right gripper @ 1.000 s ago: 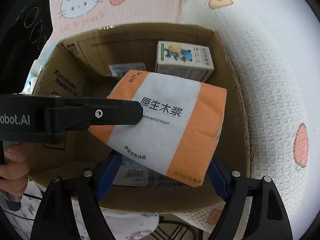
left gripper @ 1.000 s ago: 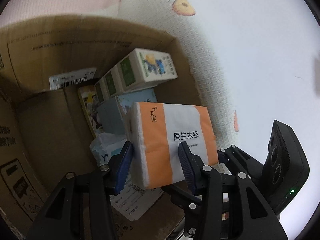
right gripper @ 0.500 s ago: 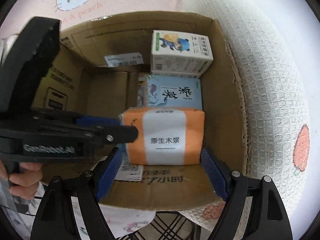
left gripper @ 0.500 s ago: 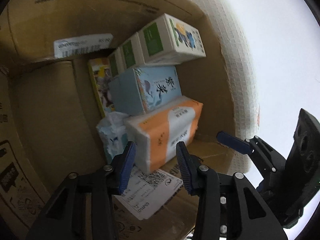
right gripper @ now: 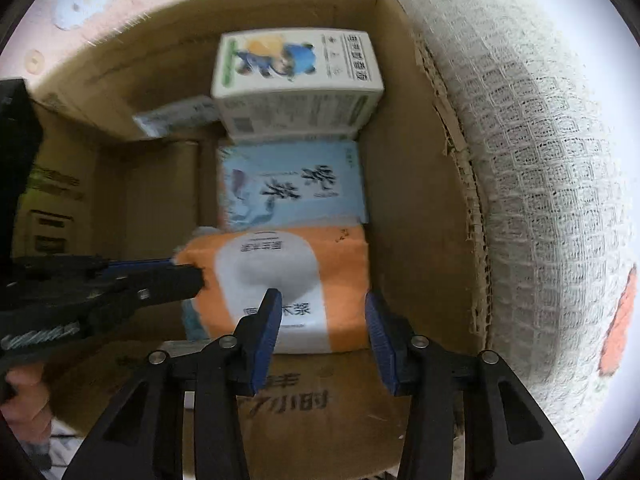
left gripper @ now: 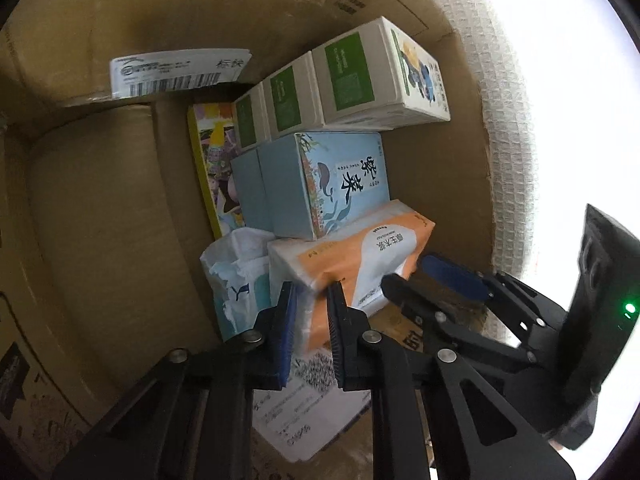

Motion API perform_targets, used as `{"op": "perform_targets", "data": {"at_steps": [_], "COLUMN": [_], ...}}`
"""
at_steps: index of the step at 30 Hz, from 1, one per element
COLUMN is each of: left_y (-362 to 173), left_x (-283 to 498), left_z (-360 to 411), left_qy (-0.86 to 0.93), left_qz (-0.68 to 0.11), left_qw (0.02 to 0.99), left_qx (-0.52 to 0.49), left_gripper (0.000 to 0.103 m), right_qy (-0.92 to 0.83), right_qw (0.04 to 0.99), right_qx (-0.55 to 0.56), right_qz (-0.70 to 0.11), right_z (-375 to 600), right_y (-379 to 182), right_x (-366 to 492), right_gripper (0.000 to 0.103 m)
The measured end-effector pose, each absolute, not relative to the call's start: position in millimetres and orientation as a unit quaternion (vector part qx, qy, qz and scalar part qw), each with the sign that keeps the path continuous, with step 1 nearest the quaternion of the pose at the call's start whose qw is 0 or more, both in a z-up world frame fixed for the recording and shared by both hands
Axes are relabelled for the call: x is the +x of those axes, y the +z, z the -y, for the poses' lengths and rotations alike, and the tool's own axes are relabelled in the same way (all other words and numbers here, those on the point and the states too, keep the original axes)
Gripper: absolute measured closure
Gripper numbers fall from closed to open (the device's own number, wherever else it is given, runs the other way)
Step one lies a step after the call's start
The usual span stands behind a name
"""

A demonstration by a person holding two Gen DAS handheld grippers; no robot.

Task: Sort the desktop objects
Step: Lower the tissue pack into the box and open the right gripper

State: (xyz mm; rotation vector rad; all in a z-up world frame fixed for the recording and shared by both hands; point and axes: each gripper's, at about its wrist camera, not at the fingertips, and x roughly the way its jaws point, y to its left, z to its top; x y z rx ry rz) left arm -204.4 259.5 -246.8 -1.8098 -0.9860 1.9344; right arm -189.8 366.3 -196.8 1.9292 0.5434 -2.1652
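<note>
Your left claw (left gripper: 313, 312) is closing, its blue pads nearly together on the near corner of the orange tissue pack (left gripper: 360, 256), pinching the soft wrapper between them. Your right claw (right gripper: 320, 330) reaches in from above and is closing too, but its pads still stand apart over the pack's near end; whether they touch the wrapper you cannot tell, as that view is blurred.

Going from biggest to smallest: the cardboard box (left gripper: 92, 208) takes up most of both views and sits on a white waffle-weave cloth (right gripper: 540, 160) printed with orange fruit. Against the box's far wall stands a row of white cartons with green panels (left gripper: 352, 76), the nearest bearing a cartoon figure. Just in front of them lies a pale blue tissue box (left gripper: 320, 184), and the orange tissue pack lies inside the cardboard box just in front of that, touching it. To the left of the blue box a yellow-edged picture book (left gripper: 212, 168) stands on edge. Beside the orange pack sits a crumpled white and teal packet (left gripper: 236, 280). A white shipping label (left gripper: 180, 72) sticks to the far wall, and a printed paper slip (left gripper: 304, 412) lies on the box floor under your left claw.
</note>
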Motion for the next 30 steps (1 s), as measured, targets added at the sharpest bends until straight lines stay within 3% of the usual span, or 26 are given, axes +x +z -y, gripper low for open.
{"op": "perform_targets", "data": {"at_steps": [10,18,20,22,25,27,30], "left_y": [-279,-263,-258,-253,-240,-229,-209], "left_x": [-213,-211,-210,-209,-207,-207,-205], "left_z": [-260,-253,-253,-251,-246,-242,-235], "left_qy": [0.636,0.681,0.69,0.699,0.716,0.734,0.763], "left_qz": [0.37,0.335,0.324,0.313,0.308,0.295,0.259], "left_qw": [0.146,0.113,0.116,0.115,0.119,0.123,0.111], "left_qx": [-0.662,-0.642,-0.637,-0.633,-0.614,-0.599,-0.582], "left_gripper": [0.085,0.085,0.08,0.065,0.052,0.047,0.046], "right_qy": [-0.705,-0.689,-0.691,-0.695,-0.706,-0.708,-0.728], "right_qw": [0.106,0.109,0.108,0.108,0.108,0.106,0.096], "right_qx": [0.678,0.692,0.691,0.688,0.676,0.68,0.666], "right_qz": [-0.179,-0.183,-0.182,-0.181,-0.18,-0.16,-0.134], "right_z": [-358,-356,-357,-358,-360,-363,-362], "right_y": [-229,-240,-240,-238,-231,-224,-205], "right_x": [-204,-215,-216,-216,-212,-210,-205], "right_gripper": [0.063,0.063,0.063,0.062,0.062,0.062,0.062]}}
